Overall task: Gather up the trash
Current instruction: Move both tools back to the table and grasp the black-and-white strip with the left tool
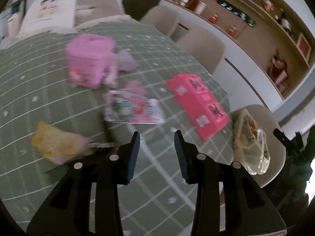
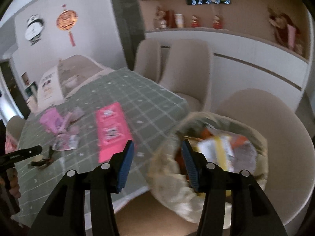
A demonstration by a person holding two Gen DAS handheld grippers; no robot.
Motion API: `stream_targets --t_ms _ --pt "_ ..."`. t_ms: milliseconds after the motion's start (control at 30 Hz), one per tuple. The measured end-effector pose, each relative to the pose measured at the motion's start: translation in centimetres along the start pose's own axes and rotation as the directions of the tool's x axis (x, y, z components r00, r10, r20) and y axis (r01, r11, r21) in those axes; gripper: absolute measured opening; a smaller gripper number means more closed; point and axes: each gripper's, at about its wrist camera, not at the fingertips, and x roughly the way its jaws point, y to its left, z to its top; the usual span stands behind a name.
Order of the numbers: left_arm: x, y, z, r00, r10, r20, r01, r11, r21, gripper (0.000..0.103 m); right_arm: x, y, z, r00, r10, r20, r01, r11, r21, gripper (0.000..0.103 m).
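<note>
The trash left to collect lies scattered on the green grid-patterned tablecloth (image 1: 59, 90), while the crinkly translucent plastic bag (image 2: 208, 157) already stuffed with wrappers sits on the beige round-backed chair (image 2: 275, 129) just off the table's corner.

The left gripper (image 1: 157, 135) hangs over the cloth with its blue-padded jaws parted and nothing between them. Nearest ahead of it lies the flat printed snack wrapper with a barcode end (image 1: 133, 109), its long axis running across the view, roughly square to the line the jaws point along. The crumpled yellow wrapper (image 1: 57, 142) lies off to the left of the fingers, and the flat hot-pink rectangular carton (image 1: 198, 102) off to the right, its length slanting away toward the chair.

The right gripper (image 2: 157, 147) hovers at the bag's mouth, jaws released and empty, well apart from the loose pieces. By my reading the left hand is the nearer one, and the printed wrapper the likeliest target, straight ahead of its open jaws
</note>
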Motion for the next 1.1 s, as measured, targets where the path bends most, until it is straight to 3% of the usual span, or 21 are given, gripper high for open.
stream_targets --t_ms 233,400,500,567,633,733,800,867,967,1100 --pt "-4.0 7.3 -1.2 0.991 0.119 0.057 -0.112 0.987 -0.119 0.035 1.5 6.1 0.2 0.994 0.105 -0.025 -0.107 0.991 -0.081 0.047" --pt "-6.0 12.3 -2.4 0.978 0.202 0.059 -0.183 0.954 -0.239 0.035 2.9 9.8 -0.5 0.985 0.161 -0.069 -0.168 0.978 -0.121 0.047" --pt "-6.4 14.4 -3.2 0.980 0.193 0.039 -0.173 0.938 -0.302 0.035 3.6 11.4 -1.1 0.978 0.188 -0.092 -0.199 0.972 -0.129 0.047" --pt "-6.4 14.5 -3.7 0.987 0.156 0.030 -0.140 0.943 -0.300 0.035 4.0 12.5 -1.5 0.973 0.205 -0.110 -0.219 0.965 -0.143 0.047" --pt "-6.2 13.7 -3.7 0.991 0.132 0.036 -0.118 0.958 -0.262 0.036 4.3 13.3 -1.7 0.970 0.211 -0.124 -0.229 0.960 -0.158 0.047" --pt "-5.9 11.2 -3.2 0.994 0.092 0.054 -0.085 0.990 -0.113 0.039 4.8 14.2 -1.9 0.963 0.228 -0.144 -0.252 0.952 -0.177 0.047" --pt "-5.1 9.6 -2.4 0.996 0.072 0.042 -0.071 0.997 -0.016 0.040 5.0 14.5 -1.9 0.960 0.234 -0.153 -0.261 0.947 -0.187 0.047" --pt "-4.0 8.2 -1.7 0.998 0.065 0.016 -0.066 0.995 0.075 0.040 5.1 14.5 -2.0 0.958 0.237 -0.158 -0.266 0.944 -0.195 0.047" --pt "-1.6 5.6 -1.4 0.996 0.084 -0.028 -0.075 0.969 0.235 0.040 5.0 14.4 -2.0 0.957 0.241 -0.160 -0.271 0.941 -0.203 0.047" --pt "1.6 4.2 -1.1 0.988 0.119 -0.097 -0.087 0.955 0.284 0.040 5.0 13.5 -2.1 0.955 0.246 -0.165 -0.274 0.946 -0.176 0.047"
